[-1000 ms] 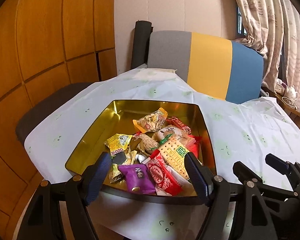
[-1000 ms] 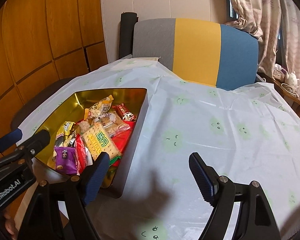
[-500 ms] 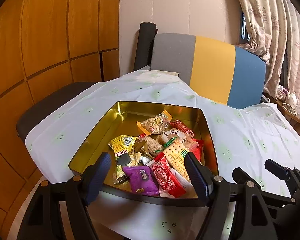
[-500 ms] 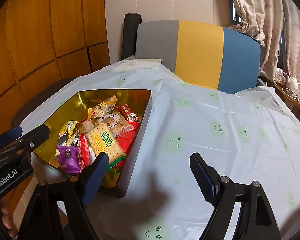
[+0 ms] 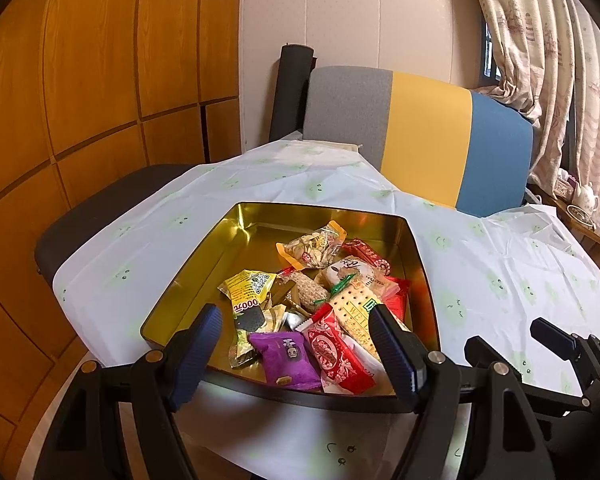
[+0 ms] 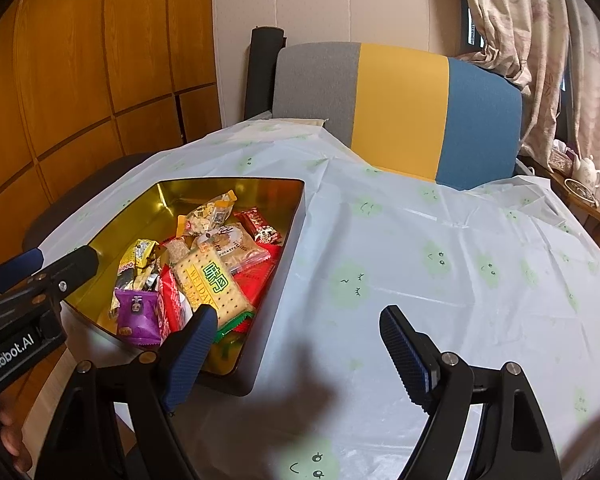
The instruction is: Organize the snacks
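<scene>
The snacks (image 5: 324,304) lay heaped in the gold tin (image 5: 204,264) on my smiley-printed tablecloth (image 6: 440,264), a "WEIDA" cracker pack (image 6: 210,284) on top, while my left gripper (image 5: 296,350) and right gripper (image 6: 296,354), the left one marked "GenRobot.AI", both gaped empty.

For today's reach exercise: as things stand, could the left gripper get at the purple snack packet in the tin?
Probably yes. The left gripper is open, and the purple packet lies on top at the near edge of the tin, uncovered.
</scene>
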